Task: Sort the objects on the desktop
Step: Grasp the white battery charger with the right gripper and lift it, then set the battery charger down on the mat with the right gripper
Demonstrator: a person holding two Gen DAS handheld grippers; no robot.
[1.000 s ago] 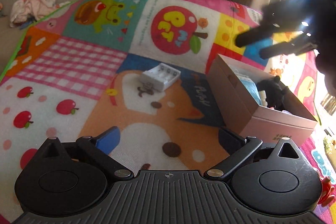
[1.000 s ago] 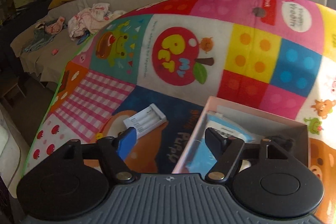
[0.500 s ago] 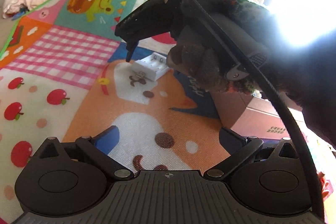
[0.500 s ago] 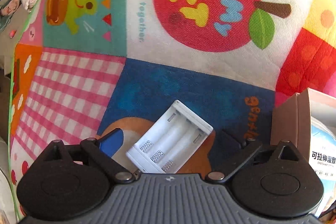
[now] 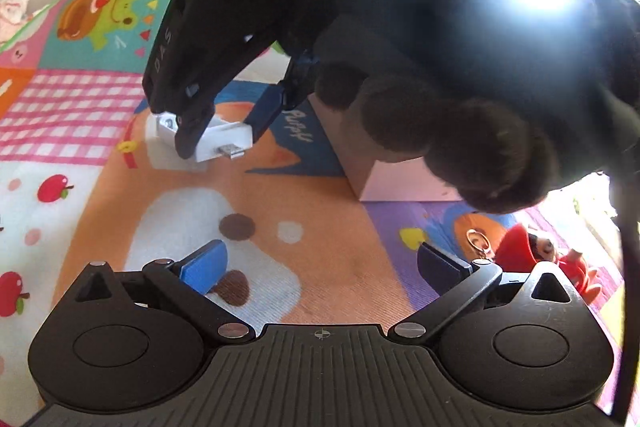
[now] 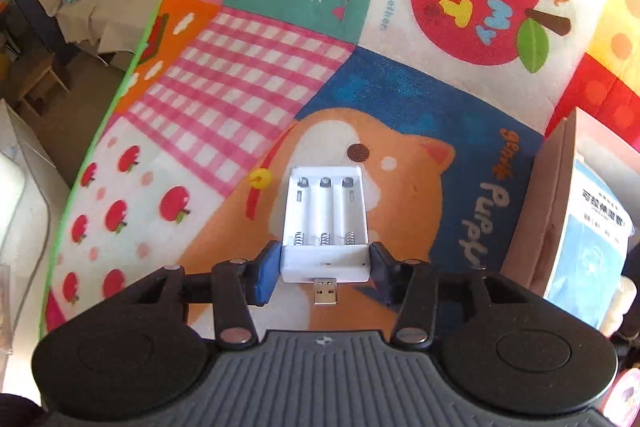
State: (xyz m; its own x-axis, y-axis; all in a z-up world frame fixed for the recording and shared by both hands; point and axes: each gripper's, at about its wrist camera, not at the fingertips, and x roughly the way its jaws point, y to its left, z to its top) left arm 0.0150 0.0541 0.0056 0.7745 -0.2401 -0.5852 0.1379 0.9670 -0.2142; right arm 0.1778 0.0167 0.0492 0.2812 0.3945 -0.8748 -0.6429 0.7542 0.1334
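Note:
A white battery charger [image 6: 324,219] with three empty slots and a USB plug lies on the colourful play mat [image 6: 248,75]. My right gripper [image 6: 324,267] points down over its plug end. Its jaws are closing, and the blue pad [image 6: 267,269] and the black pad touch the charger's two sides. From the left wrist view, the right gripper [image 5: 224,135] straddles the charger [image 5: 230,141], held by a dark-gloved hand [image 5: 440,107]. My left gripper [image 5: 320,267] hovers open above the mat with nothing between its fingers.
A pink cardboard box [image 6: 560,187] stands right of the charger, with a blue-and-white packet [image 6: 596,227] inside. The box [image 5: 400,183] is partly hidden by the hand. A red toy figure [image 5: 540,251] with a keyring lies at the mat's right. Bedding and plush toys lie beyond the mat.
My right gripper has come down over the charger, lined up with it, and its jaws have narrowed from wide apart onto the charger's sides. The left gripper shifted slightly and stays open.

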